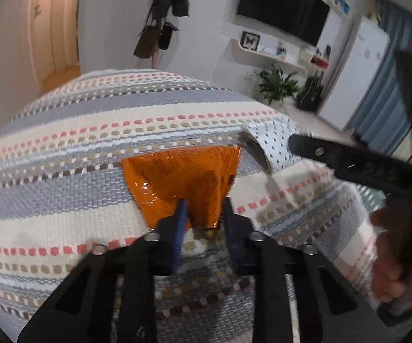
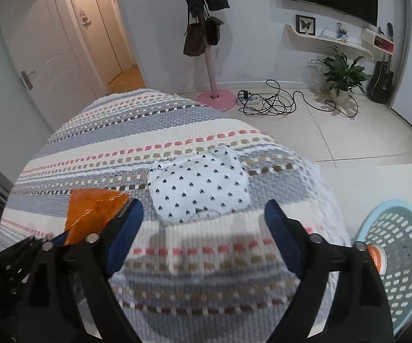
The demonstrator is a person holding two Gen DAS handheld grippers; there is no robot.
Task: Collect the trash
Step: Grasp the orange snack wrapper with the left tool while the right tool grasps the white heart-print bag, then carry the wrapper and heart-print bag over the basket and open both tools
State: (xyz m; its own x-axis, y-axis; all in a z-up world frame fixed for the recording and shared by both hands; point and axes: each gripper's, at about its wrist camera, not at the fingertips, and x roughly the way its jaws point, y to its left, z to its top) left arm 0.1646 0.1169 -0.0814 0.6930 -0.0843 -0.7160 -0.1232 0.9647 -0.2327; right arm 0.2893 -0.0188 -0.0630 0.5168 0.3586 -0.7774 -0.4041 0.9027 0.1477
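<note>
An orange plastic wrapper (image 1: 177, 180) lies on the striped woven cloth (image 1: 91, 143). My left gripper (image 1: 204, 208) is shut on the wrapper's near edge, which is pinched between its blue pads. To the right lies a white packet (image 2: 200, 188) printed with small black hearts, also seen as the white packet (image 1: 274, 140) in the left wrist view. My right gripper (image 2: 203, 204) stands open and wide, with the packet's near edge between its fingertips and neither pad pressing on it. The orange wrapper (image 2: 94, 211) shows at its left.
A pale blue perforated basket (image 2: 400, 285) stands on the floor at the lower right, with an orange-rimmed item inside. Beyond the cloth are a pink coat stand (image 2: 216, 97), a power strip with tangled cables (image 2: 268, 103) and a potted plant (image 2: 340, 74). A hand (image 1: 391, 257) holds the right gripper.
</note>
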